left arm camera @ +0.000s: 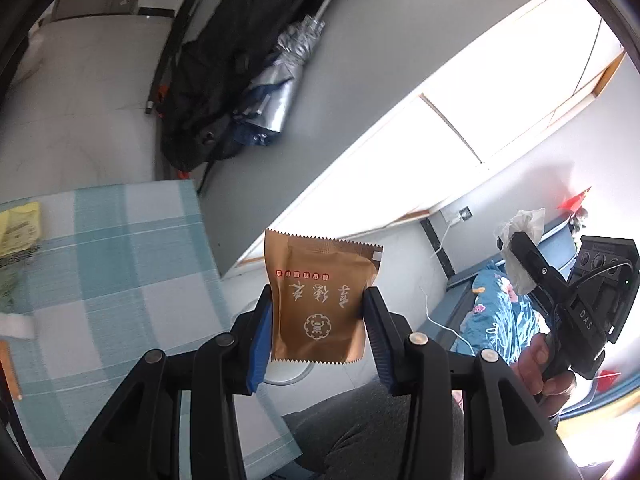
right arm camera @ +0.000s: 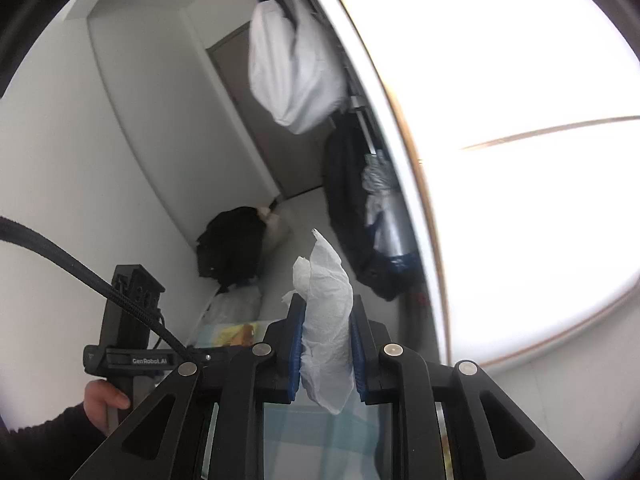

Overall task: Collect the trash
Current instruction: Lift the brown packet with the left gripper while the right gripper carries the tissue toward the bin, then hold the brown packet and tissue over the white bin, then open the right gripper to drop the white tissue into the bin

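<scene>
Both pieces are picked up, neither binned yet, so I'd call it mid-task. Checked surface [left arm camera: 120, 264] sits at the left of my left view, and it's not clean: a yellow packet [left arm camera: 19, 229] lies at its far-left edge, with some greenish and white bits just below it, too blurred to name. Those look like the remaining pickups. Left hand-held gripper [left arm camera: 318, 322] is pinching a brown snack wrapper [left arm camera: 320, 300] across its width, pads on both side edges, wrapper upright and lifted clear of the surface, right of its edge. Right hand-held gripper [right arm camera: 328, 344] is clamped on a crumpled white tissue [right arm camera: 326, 320], which sticks out above and below the pads; same tissue shows at the right of the left view, held up in the air. No bin visible in either view, so I can't tell where the drop-off is. Left to do, by my read: dump both items, then come back for the surface leftovers.
</scene>
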`<state>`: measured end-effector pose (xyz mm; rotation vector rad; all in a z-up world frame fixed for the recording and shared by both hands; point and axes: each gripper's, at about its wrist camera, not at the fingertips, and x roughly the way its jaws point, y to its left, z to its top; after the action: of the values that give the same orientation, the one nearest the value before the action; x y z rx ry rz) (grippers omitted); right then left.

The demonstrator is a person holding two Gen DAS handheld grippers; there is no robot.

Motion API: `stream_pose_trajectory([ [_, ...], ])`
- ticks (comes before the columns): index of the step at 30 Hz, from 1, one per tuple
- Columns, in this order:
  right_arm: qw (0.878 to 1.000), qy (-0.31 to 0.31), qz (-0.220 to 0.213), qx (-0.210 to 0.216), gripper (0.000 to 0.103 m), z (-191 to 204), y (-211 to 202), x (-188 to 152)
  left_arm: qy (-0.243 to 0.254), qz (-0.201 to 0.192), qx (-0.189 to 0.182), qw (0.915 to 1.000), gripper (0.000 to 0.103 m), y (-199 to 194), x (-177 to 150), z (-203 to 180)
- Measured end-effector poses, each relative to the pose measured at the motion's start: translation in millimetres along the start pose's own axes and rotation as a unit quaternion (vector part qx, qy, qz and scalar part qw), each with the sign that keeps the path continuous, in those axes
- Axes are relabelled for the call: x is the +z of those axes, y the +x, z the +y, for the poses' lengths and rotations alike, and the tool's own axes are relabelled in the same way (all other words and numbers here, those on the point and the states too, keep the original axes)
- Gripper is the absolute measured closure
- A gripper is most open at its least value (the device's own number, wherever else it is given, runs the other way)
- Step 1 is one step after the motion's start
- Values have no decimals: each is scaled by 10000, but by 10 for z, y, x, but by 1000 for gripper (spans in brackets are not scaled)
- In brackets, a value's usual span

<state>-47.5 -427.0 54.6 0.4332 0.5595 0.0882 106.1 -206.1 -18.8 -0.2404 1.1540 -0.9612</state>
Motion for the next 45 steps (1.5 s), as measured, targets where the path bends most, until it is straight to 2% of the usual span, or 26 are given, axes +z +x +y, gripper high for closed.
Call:
stream_pose_trajectory([
  [6, 9950, 800, 355, -477, 82, -859, 92, -342, -287, 944, -364, 9945, 65, 939, 21, 2],
  [10, 9829, 1480, 874, -666, 82, -1461, 352, -783, -259, 1503, -90, 9883, 65, 1454, -39, 51],
  [12, 9749, 1832, 1084, -650, 83, -1689, 481, -1025, -328, 1748, -83, 9840, 65, 1704, -86, 99],
  [19, 9498, 2560, 1710, -554, 84, -2149, 970, -1699, -373, 2445, 320, 9684, 65, 2313, -221, 214],
  [23, 9324, 2904, 2116, -387, 84, -2297, 1308, -2049, -363, 2928, 684, 9530, 65, 2671, -319, 282],
  [27, 9112, 3253, 2517, -234, 82, -2426, 1577, -2314, -685, 3274, 660, 9401, 65, 2901, -409, 404],
  [28, 9052, 3303, 2669, -186, 82, -2439, 1664, -2394, -749, 3335, 668, 9374, 65, 2955, -426, 431],
  [30, 8995, 3295, 2866, -132, 81, -2422, 1796, -2507, -853, 3499, 746, 9299, 65, 3048, -469, 479],
  [32, 8940, 3298, 3031, -146, 80, -2413, 1869, -2602, -974, 3582, 691, 9260, 65, 3078, -499, 503],
  [34, 8898, 3345, 3102, -156, 74, -2430, 1945, -2678, -993, 3579, 795, 9250, 63, 3102, -506, 520],
  [36, 8864, 3408, 3126, -205, 59, -2467, 1982, -2707, -1025, 3604, 858, 9232, 63, 3137, -507, 545],
  [38, 8843, 3424, 3169, -206, 49, -2497, 2031, -2734, -1090, 3618, 880, 9217, 61, 3119, -476, 543],
  [39, 8837, 3419, 3191, -209, 48, -2545, 2021, -2746, -1098, 3623, 914, 9210, 59, 3108, -476, 545],
  [40, 8834, 3395, 3224, -214, 48, -2549, 2043, -2756, -1090, 3613, 941, 9212, 50, 3120, -462, 550],
  [41, 8830, 3380, 3248, -241, 45, -2546, 2071, -2755, -1059, 3588, 1006, 9219, 38, 3100, -456, 538],
  [42, 8820, 3384, 3268, -287, 42, -2551, 2086, -2755, -1030, 3550, 1040, 9233, 32, 3106, -442, 524],
  [45, 8832, 3379, 3237, -320, 41, -2540, 2071, -2726, -911, 3539, 927, 9262, 30, 3079, -416, 429],
])
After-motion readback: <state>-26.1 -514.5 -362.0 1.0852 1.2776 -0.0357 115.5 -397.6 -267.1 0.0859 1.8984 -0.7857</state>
